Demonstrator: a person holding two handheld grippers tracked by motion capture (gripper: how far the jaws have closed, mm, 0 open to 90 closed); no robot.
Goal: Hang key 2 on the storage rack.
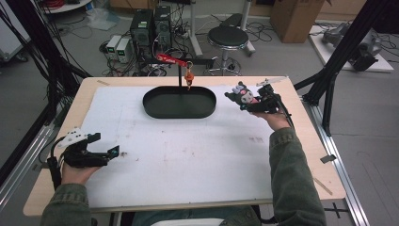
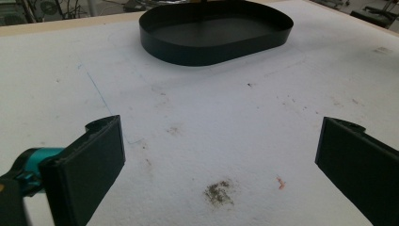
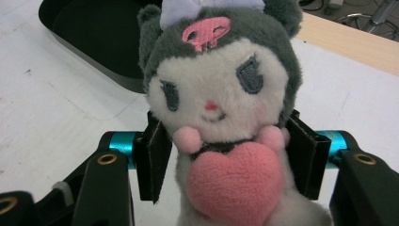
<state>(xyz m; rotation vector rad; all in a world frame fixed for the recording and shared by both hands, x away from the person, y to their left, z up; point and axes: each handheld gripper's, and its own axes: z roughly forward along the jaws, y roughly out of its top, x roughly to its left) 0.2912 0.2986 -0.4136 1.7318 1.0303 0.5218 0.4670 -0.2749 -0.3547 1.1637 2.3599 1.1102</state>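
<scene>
A plush toy (image 3: 221, 108) with a grey hood, white face and a pink heart at its chest sits between the jaws of my right gripper (image 3: 230, 162), which is shut on it. In the high view the plush toy (image 1: 244, 95) is held above the table's far right, just right of the black oval tray (image 1: 179, 102), with the right gripper (image 1: 259, 103) behind it. My left gripper (image 1: 109, 153) stays low near the table's front left; in the left gripper view the left gripper (image 2: 216, 165) stands open, nothing between its jaws, facing the black oval tray (image 2: 214, 44).
A white mat (image 1: 188, 150) covers most of the wooden table (image 1: 329, 183). Behind the tray a thin black stand (image 1: 179, 75) carries a red arm with a small orange piece hanging from it. Beyond the table stand a stool (image 1: 227, 40), computers and cables.
</scene>
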